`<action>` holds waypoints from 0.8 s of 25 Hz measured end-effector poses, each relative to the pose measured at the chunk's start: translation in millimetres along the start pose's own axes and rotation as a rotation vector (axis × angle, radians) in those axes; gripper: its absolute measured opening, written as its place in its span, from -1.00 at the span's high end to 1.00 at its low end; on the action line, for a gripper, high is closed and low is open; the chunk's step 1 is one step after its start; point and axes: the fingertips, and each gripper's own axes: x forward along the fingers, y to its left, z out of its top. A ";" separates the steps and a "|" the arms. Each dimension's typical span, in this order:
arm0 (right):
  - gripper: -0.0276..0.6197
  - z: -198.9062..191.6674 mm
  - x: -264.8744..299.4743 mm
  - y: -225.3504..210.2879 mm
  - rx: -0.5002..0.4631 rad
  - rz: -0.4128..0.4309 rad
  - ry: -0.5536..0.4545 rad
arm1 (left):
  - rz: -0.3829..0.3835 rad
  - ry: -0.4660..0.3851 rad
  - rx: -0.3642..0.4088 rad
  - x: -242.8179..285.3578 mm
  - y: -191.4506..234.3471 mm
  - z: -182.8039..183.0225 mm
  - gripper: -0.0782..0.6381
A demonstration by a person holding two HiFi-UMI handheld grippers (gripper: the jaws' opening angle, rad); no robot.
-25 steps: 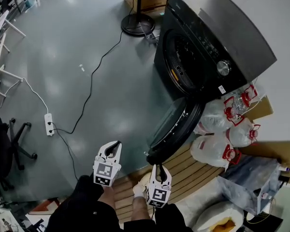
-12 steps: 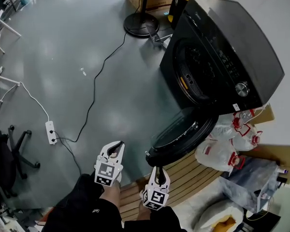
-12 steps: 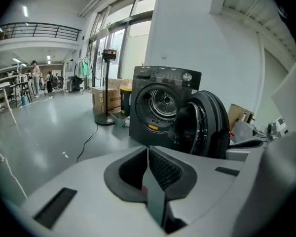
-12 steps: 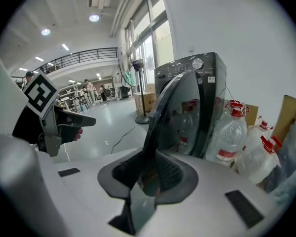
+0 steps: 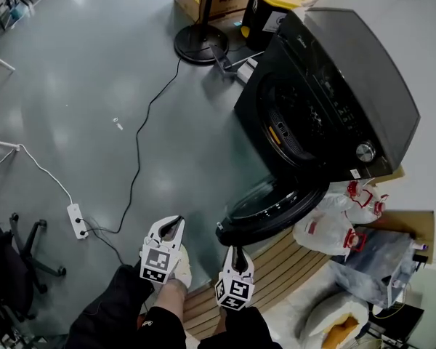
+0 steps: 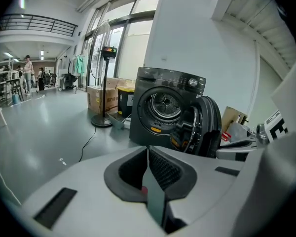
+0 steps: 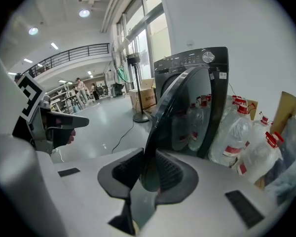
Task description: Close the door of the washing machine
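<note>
Door (image 5: 272, 208): swung wide open at the front of the washing machine (image 5: 349, 86), with its free rim low and nearest the person.
Handling: judged stiff and fairly heavy; the smooth glass is likely to slip, so the outer rim, far from the hinge, is the place to be held.
Right gripper (image 5: 235, 251): nipped on that rim, which is seen rising from between its jaws.
Left gripper (image 5: 173, 225): pressed together on nothing, apart to the door's left.
Nearby: water jugs (image 5: 327, 231) just beside the door.

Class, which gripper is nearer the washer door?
Right. The right gripper is by the free edge of the door; the left gripper sits further left, apart.
</note>
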 end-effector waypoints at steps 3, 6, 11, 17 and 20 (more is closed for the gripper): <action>0.64 11.6 16.8 12.8 0.002 -0.003 0.010 | 0.006 -0.007 -0.005 1.7 18.9 10.3 0.69; 0.64 22.9 31.9 24.0 -0.001 0.016 0.030 | 0.016 -0.008 -0.020 1.5 33.3 20.4 0.69; 0.65 38.5 48.9 40.5 -0.044 0.034 0.036 | 0.017 -0.006 -0.020 2.7 48.0 33.4 0.69; 0.66 55.7 70.1 56.6 -0.038 0.037 0.037 | 0.007 -0.002 -0.006 17.5 60.4 47.0 0.69; 0.67 64.1 80.8 62.7 -0.041 0.048 0.041 | -0.010 0.003 0.007 28.8 60.9 53.7 0.69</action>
